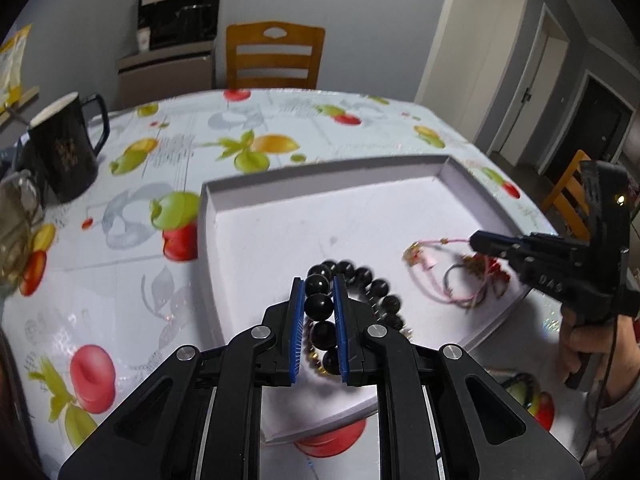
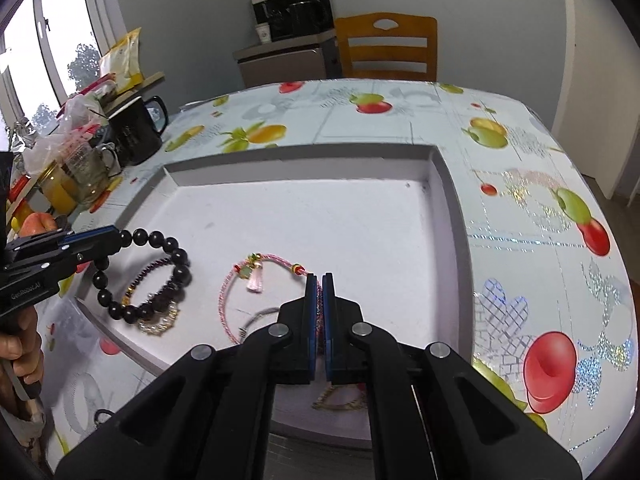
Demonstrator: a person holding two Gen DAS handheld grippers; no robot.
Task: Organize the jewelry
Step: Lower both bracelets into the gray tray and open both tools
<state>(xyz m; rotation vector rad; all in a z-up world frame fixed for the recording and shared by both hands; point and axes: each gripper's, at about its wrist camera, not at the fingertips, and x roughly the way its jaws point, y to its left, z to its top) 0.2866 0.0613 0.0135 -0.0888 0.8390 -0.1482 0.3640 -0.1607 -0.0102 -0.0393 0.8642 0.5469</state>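
Left wrist view, our left gripper pinching the black bead bracelet at the frame's lower middle, over the white tray, right wrist view, our right gripper squeezing the pink string bracelet near the middle.

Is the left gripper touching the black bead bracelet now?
Touching. The left wrist view shows the left gripper with both blue pads pressed on beads of the black bead bracelet. The right wrist view agrees.

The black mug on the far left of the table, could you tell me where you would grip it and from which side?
I would probably grip the black mug by its handle, which juts out to the right toward the white tray. It stands upright, so coming level from the tray side lets the fingers close across the loop.
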